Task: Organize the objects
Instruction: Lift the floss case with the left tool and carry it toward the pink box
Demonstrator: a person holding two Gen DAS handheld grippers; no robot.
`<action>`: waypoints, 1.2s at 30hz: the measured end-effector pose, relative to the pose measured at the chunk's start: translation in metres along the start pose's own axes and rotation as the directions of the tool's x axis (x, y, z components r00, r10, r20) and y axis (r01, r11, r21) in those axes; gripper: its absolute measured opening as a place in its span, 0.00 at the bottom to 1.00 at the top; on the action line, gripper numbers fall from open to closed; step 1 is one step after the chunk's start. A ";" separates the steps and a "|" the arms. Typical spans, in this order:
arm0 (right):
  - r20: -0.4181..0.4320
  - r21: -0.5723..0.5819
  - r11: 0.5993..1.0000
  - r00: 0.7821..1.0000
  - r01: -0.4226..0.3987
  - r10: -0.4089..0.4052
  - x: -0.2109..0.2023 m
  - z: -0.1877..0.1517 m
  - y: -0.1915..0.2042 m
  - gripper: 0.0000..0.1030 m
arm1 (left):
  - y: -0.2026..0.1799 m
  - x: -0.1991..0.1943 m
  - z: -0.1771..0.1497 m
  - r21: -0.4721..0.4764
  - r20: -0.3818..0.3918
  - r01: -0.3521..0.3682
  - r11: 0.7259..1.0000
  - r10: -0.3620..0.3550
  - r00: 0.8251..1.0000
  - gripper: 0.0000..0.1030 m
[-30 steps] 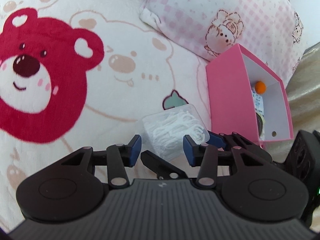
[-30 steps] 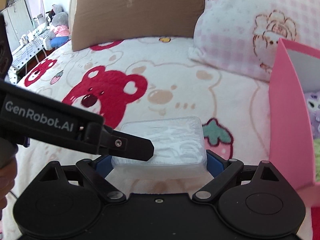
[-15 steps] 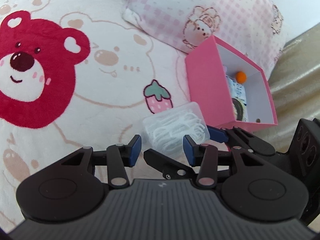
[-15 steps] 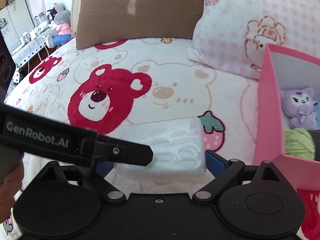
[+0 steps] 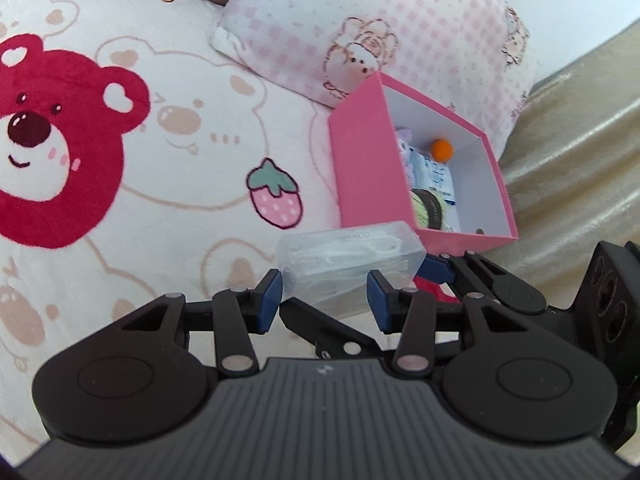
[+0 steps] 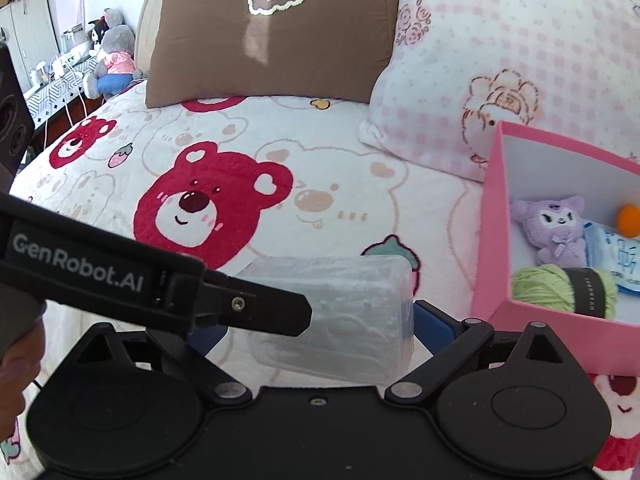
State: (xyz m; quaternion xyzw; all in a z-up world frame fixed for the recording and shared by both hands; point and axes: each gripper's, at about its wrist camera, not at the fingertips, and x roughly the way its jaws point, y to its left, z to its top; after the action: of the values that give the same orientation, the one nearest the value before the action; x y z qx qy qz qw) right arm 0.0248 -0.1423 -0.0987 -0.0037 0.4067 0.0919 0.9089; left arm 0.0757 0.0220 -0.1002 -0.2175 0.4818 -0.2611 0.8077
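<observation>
Fingers (image 6: 434,318) grip clear plastic case (image 6: 340,316) of white picks.

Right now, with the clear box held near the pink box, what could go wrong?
The right claw pinches the tilted clear box by its ends; the smooth plastic may slip out. The left claw has a finger crossing over it, so the claws could knock together. The pink box already holds a plush and yarn, so the fit may be tight.

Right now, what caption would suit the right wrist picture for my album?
A hand-held right gripper carries a clear plastic case above a bear-print bedspread toward a pink box of small toys.
</observation>
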 end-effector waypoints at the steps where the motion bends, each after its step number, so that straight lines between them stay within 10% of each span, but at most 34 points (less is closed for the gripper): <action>1: 0.008 0.001 1.000 1.000 0.004 -0.004 -0.004 0.000 -0.001 0.96 | -0.003 -0.001 -0.001 0.007 -0.001 0.002 1.000 -0.002 1.000 0.43; 36: 0.069 0.134 0.988 0.994 0.075 -0.085 -0.104 -0.021 -0.054 0.94 | -0.124 -0.013 -0.014 0.237 -0.063 0.051 0.970 -0.037 0.997 0.42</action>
State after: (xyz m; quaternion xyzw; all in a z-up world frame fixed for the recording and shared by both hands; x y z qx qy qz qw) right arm -0.0495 -0.2139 -0.0397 0.0430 0.3771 0.0284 0.9248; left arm 0.0319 -0.0670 -0.0229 -0.1217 0.4652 -0.3414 0.8076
